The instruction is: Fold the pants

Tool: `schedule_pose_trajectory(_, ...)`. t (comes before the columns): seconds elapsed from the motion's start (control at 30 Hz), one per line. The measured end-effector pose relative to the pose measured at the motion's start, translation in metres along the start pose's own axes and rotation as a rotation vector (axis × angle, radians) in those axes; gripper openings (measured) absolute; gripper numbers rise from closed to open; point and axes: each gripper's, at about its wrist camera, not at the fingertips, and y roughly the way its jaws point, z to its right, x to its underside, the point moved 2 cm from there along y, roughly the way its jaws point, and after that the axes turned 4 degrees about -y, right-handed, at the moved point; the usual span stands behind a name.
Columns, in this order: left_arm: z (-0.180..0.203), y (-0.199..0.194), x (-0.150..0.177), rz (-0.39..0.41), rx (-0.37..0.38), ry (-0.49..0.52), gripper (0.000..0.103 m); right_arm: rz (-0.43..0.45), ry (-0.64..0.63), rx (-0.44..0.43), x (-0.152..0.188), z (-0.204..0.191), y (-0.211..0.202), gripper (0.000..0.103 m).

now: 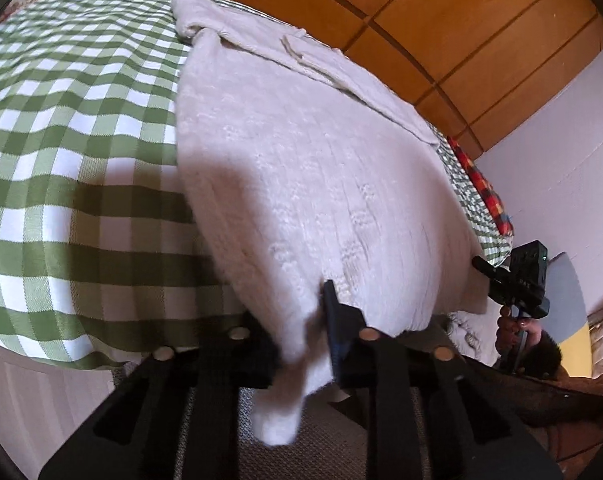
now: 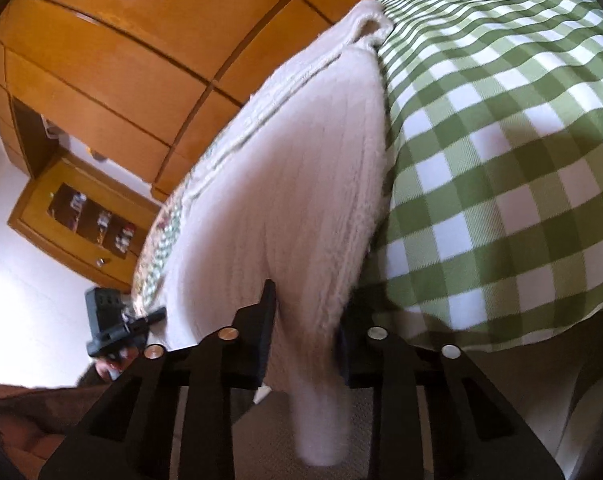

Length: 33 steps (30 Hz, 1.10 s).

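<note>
White knitted pants [image 1: 309, 168] lie stretched along a bed with a green-and-white checked cover [image 1: 69, 128]. Their near end hangs over the bed's edge. My left gripper [image 1: 305, 340] is shut on one corner of that near end, with a flap of knit drooping below its black fingers [image 1: 341, 328]. In the right wrist view the same pants [image 2: 301, 184] run away from me over the checked cover [image 2: 501, 152]. My right gripper [image 2: 305, 328] is shut on the other corner, cloth bunched between its fingers [image 2: 265, 320]. Each view shows the other gripper, the right gripper [image 1: 517, 280] and the left gripper [image 2: 117, 328], at the side, held by a hand.
A wooden wardrobe [image 1: 421, 12] stands behind the bed. A red patterned cushion [image 1: 481, 184] lies at the bed's far right edge. A small wooden cabinet [image 2: 81, 224] with a glass door stands by the pale wall. Grey carpet [image 1: 333, 440] is below the grippers.
</note>
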Motion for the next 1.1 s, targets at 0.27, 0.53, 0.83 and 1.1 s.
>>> schedule_pose_trajectory(0.27,0.029,-0.033,-0.012,0.105,0.076,0.035,0.008,0.098,-0.077,-0.106,-0.009,-0.024,-0.028,0.012)
schedule_pose_trajectory(0.53,0.039,-0.081,-0.005,0.204,0.154,0.034,0.005,0.148,-0.137,-0.231,-0.011,-0.057,-0.050,0.011)
schedule_pose_trajectory(0.83,0.046,-0.123,0.022,0.246,0.238,0.042,0.005,0.229,-0.127,-0.377,-0.005,-0.072,-0.089,0.008)
schedule_pose_trajectory(1.1,0.053,-0.155,0.062,0.255,0.277,-0.002,0.005,0.217,-0.103,-0.418,0.025,-0.075,-0.114,0.008)
